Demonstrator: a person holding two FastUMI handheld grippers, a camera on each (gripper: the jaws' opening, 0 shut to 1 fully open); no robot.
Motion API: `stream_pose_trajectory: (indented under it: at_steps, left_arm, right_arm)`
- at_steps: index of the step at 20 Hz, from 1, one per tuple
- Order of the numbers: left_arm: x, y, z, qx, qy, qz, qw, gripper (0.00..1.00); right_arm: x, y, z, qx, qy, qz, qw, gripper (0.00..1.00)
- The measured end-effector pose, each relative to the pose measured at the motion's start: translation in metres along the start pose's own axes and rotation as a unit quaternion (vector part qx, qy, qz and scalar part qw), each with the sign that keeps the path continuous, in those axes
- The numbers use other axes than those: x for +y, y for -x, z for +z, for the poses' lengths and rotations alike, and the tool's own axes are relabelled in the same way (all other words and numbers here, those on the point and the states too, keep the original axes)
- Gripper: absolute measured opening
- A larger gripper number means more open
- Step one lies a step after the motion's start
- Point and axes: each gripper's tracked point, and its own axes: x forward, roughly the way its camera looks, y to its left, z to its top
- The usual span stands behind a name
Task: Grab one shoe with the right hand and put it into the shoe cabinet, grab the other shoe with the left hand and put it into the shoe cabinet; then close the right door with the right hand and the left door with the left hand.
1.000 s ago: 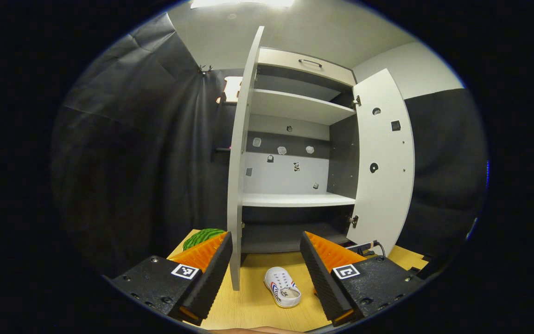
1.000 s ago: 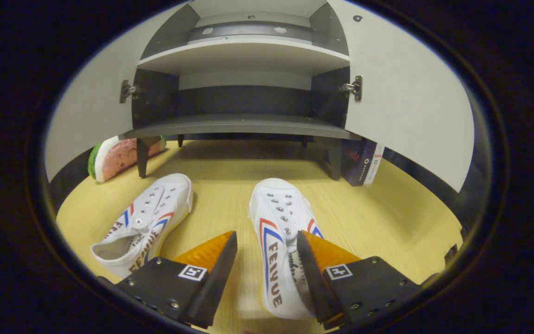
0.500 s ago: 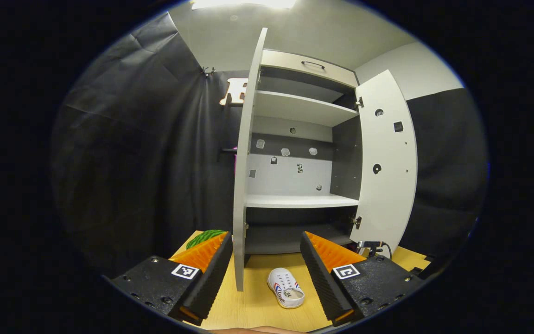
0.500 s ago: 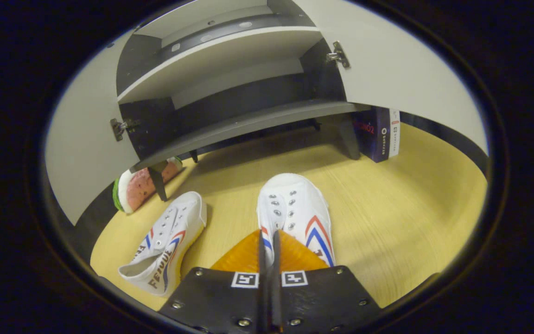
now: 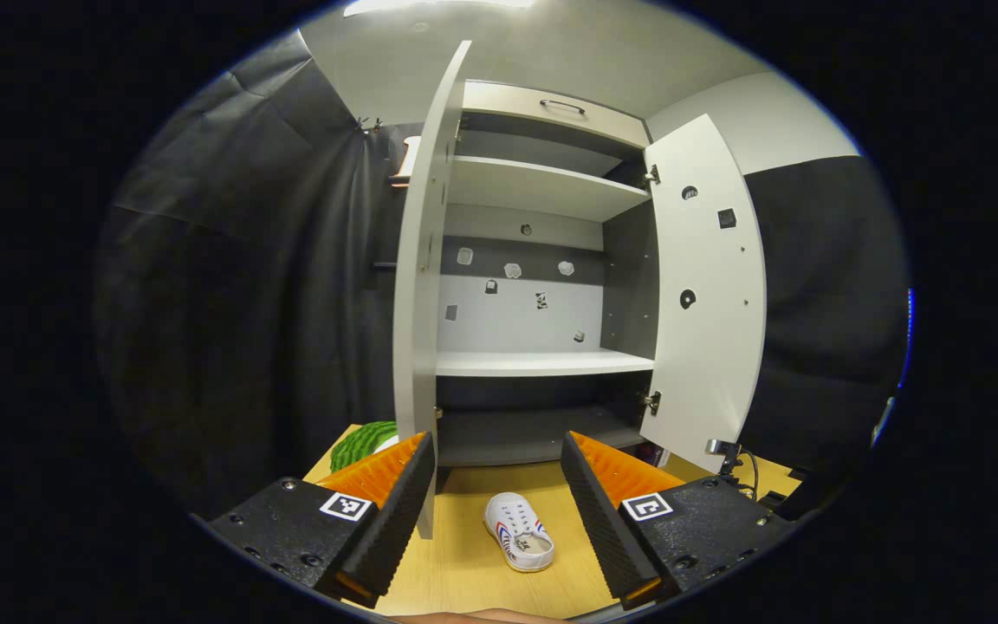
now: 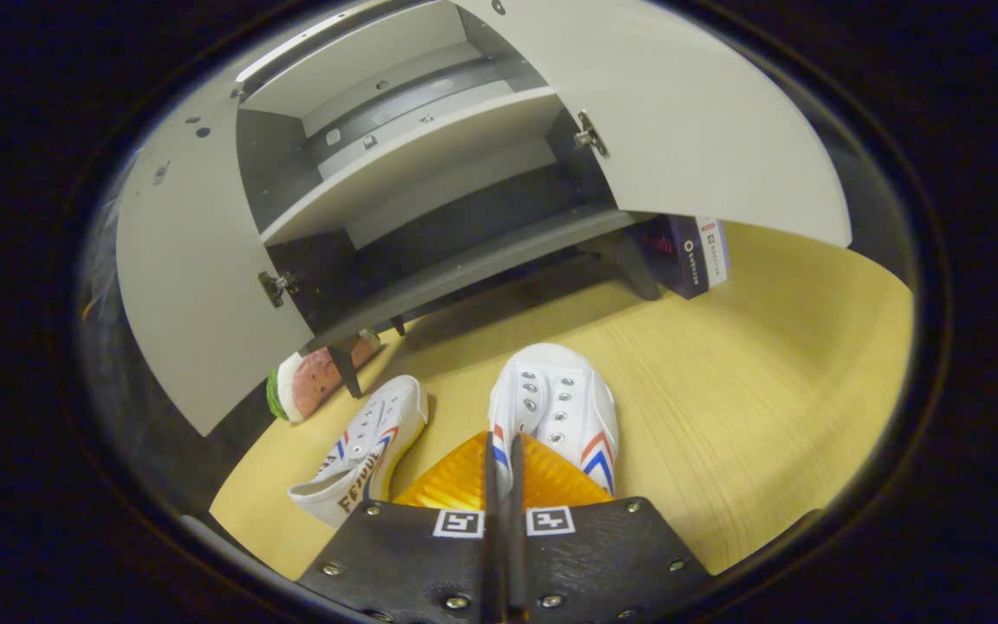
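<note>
The loose shoe [image 6: 359,453] carries sideways lettering, partly readable, roughly "FEIYUE". The dark box [image 6: 687,255] beside the cabinet leg bears print too small to read. Square black-and-white markers [image 6: 453,523] sit on the tongs.

Pale wood floor [image 6: 767,364] — black cloth walls [image 5: 248,286] — bright ceiling light [image 5: 430,5].

Count from my two views, by kind:

- Shoes: two. One [image 6: 561,407] at 12 o'clock just ahead of my right gripper, the other [image 6: 365,446] at its 10 o'clock.
- Shoe cabinet [image 5: 542,260]: one.
- Cabinet doors: two, left [image 5: 419,286] at 11 o'clock and right [image 5: 705,295] at 1 o'clock of my left gripper.
- Watermelon-slice toy [image 6: 319,386]: one.
- Dark box [image 6: 688,256]: one, at 1 o'clock.
- Wooden floor [image 6: 767,381]: one.
</note>
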Motion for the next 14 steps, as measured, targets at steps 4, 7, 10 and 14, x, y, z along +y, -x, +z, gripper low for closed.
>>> stream_pose_trajectory:
  at_steps: [4,7,10,14]
  left_arm:
    - [-0.005,-0.005,-0.006,0.002,-0.011,0.000,1.000,0.90]
    - [-0.009,-0.010,-0.011,0.004,-0.013,-0.007,1.000,0.90]
    - [-0.005,-0.019,-0.013,0.006,-0.014,0.000,1.000,0.90]
    - [-0.002,-0.032,-0.017,0.010,-0.014,0.003,1.000,0.90]
  right_arm:
    - [0.015,0.038,0.042,-0.042,0.025,0.018,0.999,0.03]
    - [0.037,0.071,0.087,-0.083,0.046,0.032,0.995,0.04]
    - [0.061,0.098,0.136,-0.114,0.086,0.041,0.989,0.04]
    - [0.096,0.119,0.213,-0.148,0.105,0.064,0.981,0.03]
